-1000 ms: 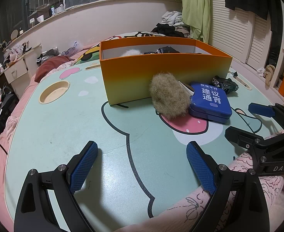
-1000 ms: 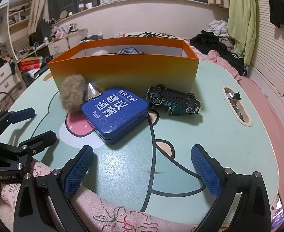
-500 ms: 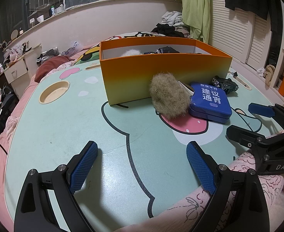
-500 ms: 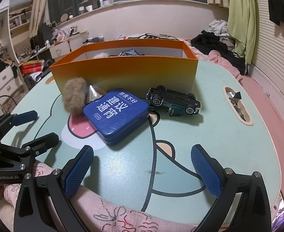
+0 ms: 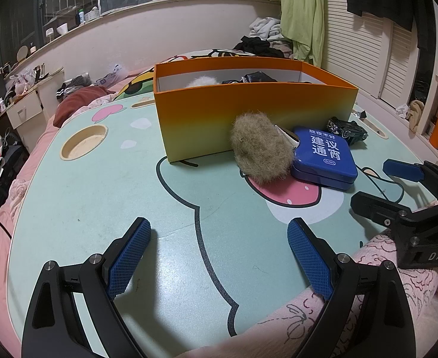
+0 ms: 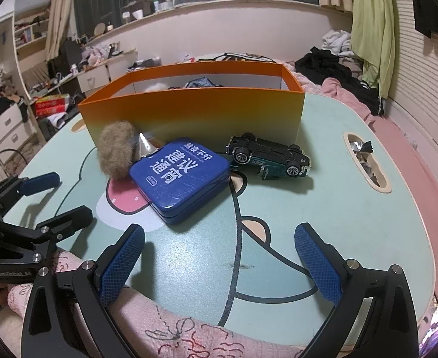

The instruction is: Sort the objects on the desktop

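Tin (image 6: 179,176): flat, hard, smooth, so it may slip; it lies on the surface (image 5: 99,197) by the box (image 5: 248,113). Grab its two long sides.
Fluff ball (image 5: 260,146): soft and light, touching the tin.
Car (image 6: 268,156): small, hard, upside down.
Left hand-held gripper (image 5: 219,249): wide open, empty.
Right hand-held gripper (image 6: 219,252): wide open, empty.
Change: nothing has moved.

your mint cartoon table (image 6: 323,208) carries an orange box (image 6: 189,113) toward its far edge. touching the box's near wall sits a fuzzy ball (image 6: 116,152), with a blue tin (image 6: 180,179) beside it and an overturned toy car (image 6: 268,156) toward the right edge.
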Available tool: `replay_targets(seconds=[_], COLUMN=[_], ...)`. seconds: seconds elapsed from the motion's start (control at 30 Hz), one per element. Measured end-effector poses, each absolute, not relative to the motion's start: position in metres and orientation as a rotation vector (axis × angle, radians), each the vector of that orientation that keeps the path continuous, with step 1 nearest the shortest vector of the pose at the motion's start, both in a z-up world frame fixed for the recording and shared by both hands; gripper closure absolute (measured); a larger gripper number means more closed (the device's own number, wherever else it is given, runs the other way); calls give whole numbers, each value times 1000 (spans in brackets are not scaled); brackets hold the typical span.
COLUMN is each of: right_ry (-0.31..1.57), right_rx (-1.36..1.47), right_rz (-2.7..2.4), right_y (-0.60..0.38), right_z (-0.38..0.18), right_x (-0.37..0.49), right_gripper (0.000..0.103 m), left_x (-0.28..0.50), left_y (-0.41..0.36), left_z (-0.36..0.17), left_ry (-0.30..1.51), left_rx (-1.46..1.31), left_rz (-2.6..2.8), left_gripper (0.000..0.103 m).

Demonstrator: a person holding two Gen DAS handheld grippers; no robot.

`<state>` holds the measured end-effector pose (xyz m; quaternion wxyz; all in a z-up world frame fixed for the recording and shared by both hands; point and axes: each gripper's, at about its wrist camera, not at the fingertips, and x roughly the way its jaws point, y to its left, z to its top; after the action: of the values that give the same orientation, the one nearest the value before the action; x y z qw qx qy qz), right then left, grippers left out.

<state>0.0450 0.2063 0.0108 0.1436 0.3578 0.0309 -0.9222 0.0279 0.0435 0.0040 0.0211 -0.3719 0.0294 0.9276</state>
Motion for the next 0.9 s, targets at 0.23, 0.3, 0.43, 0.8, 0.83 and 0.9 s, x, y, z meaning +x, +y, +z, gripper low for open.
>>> replay_targets(seconds=[0.23,0.3,0.43,0.8,0.83,0.9], right_ry=[-99,-209,-344,-149,-157,-202], right_rx=[936,911,928,1143,1147,1160], right_rz=[-2669,-2731,-2756,-2669,-2658,-2625], right_y=[231,249,271,231,232,236], right_z=[26,34,46,34,33,31], right_x=[47,41,18,-38,-39,-42], right_gripper=[27,38,41,32,32,32], left_x=[28,28,28,29,29,29], left_y=[44,44,43,43,43,44], left_z=[4,4,4,4,4,4], left_ry=[91,91,91,92,92,92], left_rx=[-1153,-1153,-1153,-1152,-1152,-1152], left_rz=[2876,2876,2876,2877,2877,2877], left_gripper=[10,10,10,10,10,10])
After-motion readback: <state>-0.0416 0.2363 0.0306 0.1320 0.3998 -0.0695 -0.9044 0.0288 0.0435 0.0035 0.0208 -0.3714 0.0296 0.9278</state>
